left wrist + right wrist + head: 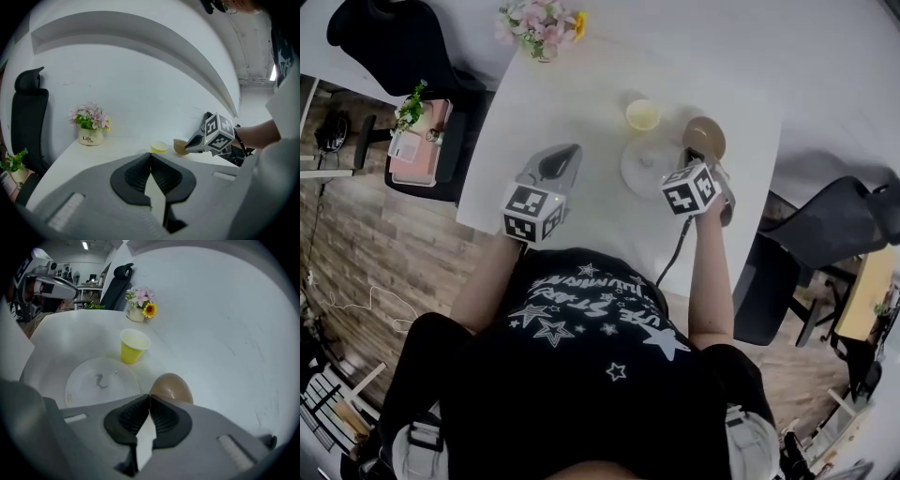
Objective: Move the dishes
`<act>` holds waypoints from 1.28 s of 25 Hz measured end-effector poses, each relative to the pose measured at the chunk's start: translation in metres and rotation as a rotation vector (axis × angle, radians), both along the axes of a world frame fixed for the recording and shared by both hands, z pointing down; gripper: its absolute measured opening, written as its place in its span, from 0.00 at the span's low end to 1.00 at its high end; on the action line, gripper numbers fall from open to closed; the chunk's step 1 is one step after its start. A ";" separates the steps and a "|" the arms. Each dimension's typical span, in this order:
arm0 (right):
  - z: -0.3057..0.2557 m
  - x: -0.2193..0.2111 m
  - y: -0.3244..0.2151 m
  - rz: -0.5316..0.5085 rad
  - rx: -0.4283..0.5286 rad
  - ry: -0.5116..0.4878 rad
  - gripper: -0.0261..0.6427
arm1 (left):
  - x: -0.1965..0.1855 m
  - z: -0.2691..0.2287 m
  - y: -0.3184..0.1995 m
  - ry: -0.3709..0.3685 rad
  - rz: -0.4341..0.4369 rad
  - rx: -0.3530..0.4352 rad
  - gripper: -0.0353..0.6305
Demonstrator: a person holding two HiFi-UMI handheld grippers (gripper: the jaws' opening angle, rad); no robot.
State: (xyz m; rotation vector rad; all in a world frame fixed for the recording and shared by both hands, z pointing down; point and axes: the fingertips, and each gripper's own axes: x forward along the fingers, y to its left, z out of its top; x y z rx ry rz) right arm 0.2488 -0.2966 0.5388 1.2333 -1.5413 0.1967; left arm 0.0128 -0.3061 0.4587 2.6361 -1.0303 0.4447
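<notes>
Head view: a plate (645, 169), cup (642, 114) and bowl (706, 137) are grouped on the table (581, 94). The right gripper (696, 156) is held at the bowl, the left gripper (572, 152) well apart.

Left gripper view: the jaws are pressed together, empty.

Right gripper view: the jaws are pressed together, empty; the bowl is seen just beyond them.

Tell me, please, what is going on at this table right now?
A person at a white table holds tongs in each hand. The right tongs are shut on nothing, with their tips right by the brown bowl, which sits beside a white plate and a yellow cup. The left tongs, also shut and empty, hover over the table's left part. No dish is held yet.
</notes>
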 end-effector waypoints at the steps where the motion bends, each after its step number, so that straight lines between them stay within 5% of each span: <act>1: 0.002 0.001 -0.001 -0.001 -0.005 0.003 0.06 | 0.001 0.001 -0.001 -0.001 0.000 -0.003 0.07; 17: 0.008 -0.001 0.001 -0.003 -0.033 0.004 0.13 | 0.002 0.003 -0.001 0.020 0.034 -0.020 0.07; 26: -0.022 -0.020 0.020 0.079 0.024 -0.030 0.17 | -0.014 -0.001 -0.006 0.078 0.069 -0.026 0.07; 32: -0.036 -0.028 0.037 0.177 0.105 -0.016 0.17 | -0.013 0.016 0.001 0.087 0.173 -0.066 0.07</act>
